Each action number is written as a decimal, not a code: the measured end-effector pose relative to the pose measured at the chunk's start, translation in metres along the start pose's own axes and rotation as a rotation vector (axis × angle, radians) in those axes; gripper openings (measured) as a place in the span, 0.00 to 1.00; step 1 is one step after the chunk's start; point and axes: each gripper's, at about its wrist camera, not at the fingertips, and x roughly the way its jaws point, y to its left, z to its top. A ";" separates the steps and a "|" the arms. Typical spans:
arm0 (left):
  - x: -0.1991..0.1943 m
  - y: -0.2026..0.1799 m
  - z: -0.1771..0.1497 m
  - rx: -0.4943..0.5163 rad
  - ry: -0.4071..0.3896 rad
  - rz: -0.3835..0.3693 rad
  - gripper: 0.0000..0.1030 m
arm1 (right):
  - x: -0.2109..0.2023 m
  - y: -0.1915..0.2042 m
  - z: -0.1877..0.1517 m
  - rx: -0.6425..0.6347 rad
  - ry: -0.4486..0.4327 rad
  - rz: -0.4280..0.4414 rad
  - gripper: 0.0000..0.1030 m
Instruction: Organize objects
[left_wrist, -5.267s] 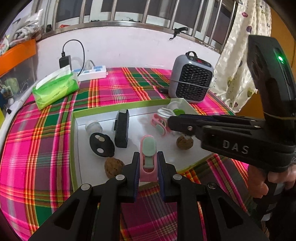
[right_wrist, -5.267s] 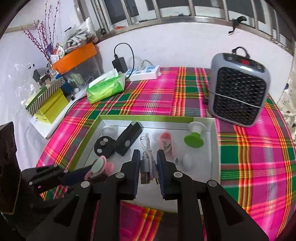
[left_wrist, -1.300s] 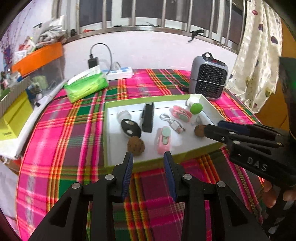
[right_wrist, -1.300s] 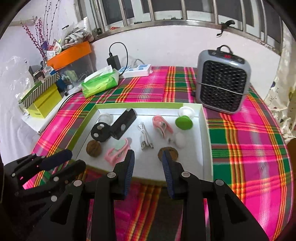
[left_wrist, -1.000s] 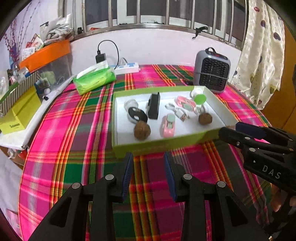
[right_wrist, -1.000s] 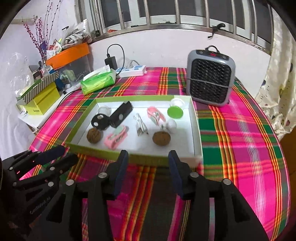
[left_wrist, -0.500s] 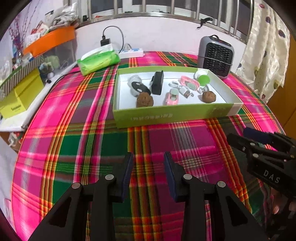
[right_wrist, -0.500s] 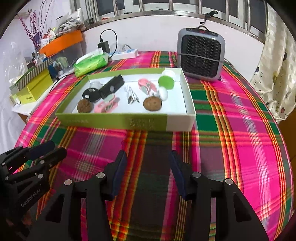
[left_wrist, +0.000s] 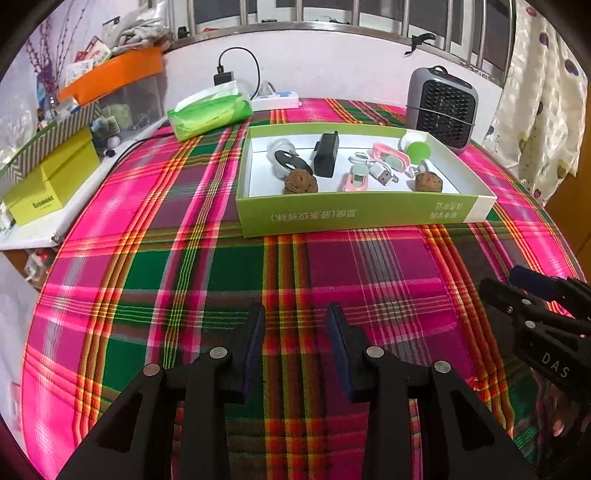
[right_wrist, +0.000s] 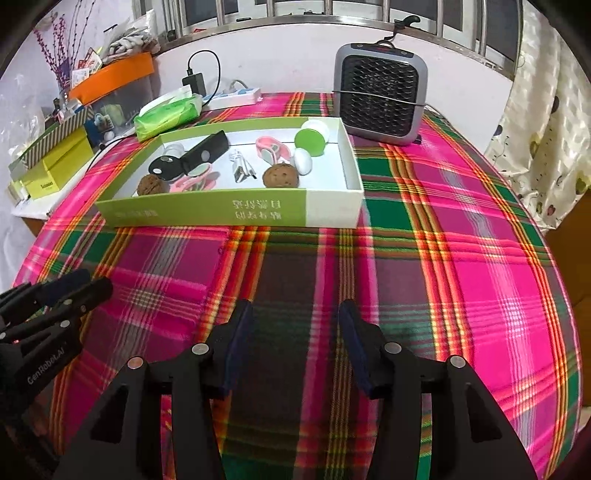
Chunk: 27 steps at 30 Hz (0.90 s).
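Observation:
A shallow green-and-white box (left_wrist: 354, 216) (right_wrist: 229, 214) sits on the plaid tablecloth, well ahead of both grippers. Inside lie two walnuts (left_wrist: 300, 181) (right_wrist: 280, 176), a pink clip (left_wrist: 356, 178) (right_wrist: 192, 183), a second pink clip (left_wrist: 390, 155), a white USB cable (left_wrist: 380, 171) (right_wrist: 242, 167), a black oblong case (left_wrist: 325, 158) (right_wrist: 205, 150), a black oval piece (left_wrist: 290, 162) and a green-topped item (left_wrist: 417, 147) (right_wrist: 312, 140). My left gripper (left_wrist: 295, 317) is open and holds nothing, low over the cloth near the front. My right gripper (right_wrist: 295, 314) is open and holds nothing too, beside the left one.
A grey fan heater (right_wrist: 380, 99) stands behind the box at the right. A green tissue pack (left_wrist: 208, 116), a power strip (left_wrist: 275, 101) with charger, an orange-lidded bin (left_wrist: 110, 79) and yellow boxes (left_wrist: 50, 184) line the back left. A curtain (left_wrist: 535, 110) hangs right.
Both grippers, which earlier set the pink clip and the cable into the box, have pulled back toward the front and sunk lower. The box looks farther away. Both stay open.

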 end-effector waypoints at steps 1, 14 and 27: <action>0.000 0.000 0.000 -0.001 0.000 0.000 0.32 | -0.001 -0.001 -0.001 0.002 0.000 -0.002 0.48; -0.001 -0.001 -0.001 -0.005 0.002 0.006 0.34 | -0.003 0.000 -0.004 -0.004 0.009 -0.033 0.60; 0.000 -0.001 0.000 -0.001 0.002 0.010 0.34 | -0.004 -0.002 -0.007 0.012 0.011 -0.044 0.65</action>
